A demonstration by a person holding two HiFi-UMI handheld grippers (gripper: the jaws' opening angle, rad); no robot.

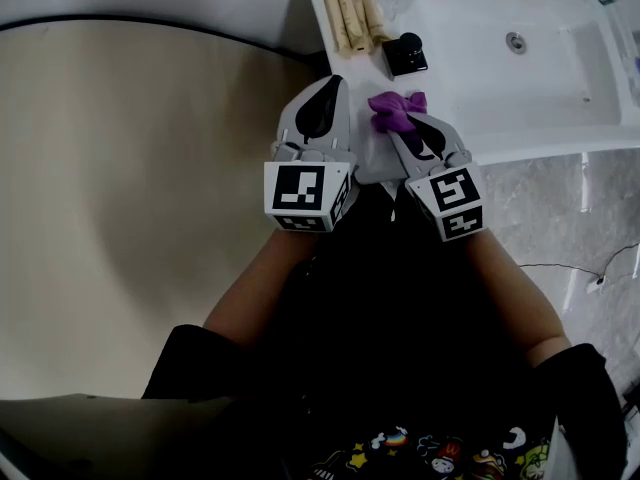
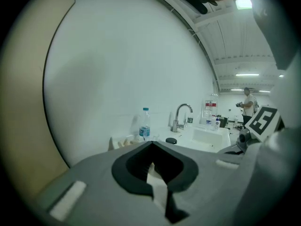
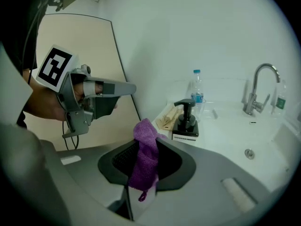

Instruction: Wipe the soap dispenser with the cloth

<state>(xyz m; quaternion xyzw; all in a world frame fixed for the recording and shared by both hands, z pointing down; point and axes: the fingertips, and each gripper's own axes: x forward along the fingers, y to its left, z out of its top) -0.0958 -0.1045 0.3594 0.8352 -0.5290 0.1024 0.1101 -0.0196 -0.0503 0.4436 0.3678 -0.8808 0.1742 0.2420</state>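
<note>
Cloth held in the right gripper (image 1: 405,128); soap dispenser (image 1: 407,55) ahead, not yet touched.
Head view: dispenser upright on the white surface (image 1: 470,88), just beyond the purple cloth (image 1: 395,111); right gripper judged nearer; left gripper view: fingers (image 2: 141,173) pressed together, empty; right gripper view: fingers pinch the cloth; white wall behind.

No print can be read. Left of the tap (image 3: 252,93), the water bottle (image 3: 197,93) has a blue label and the soap dispenser (image 3: 186,121) a white strip. Right of it, a red-topped sign (image 2: 210,107): all too small.
</note>
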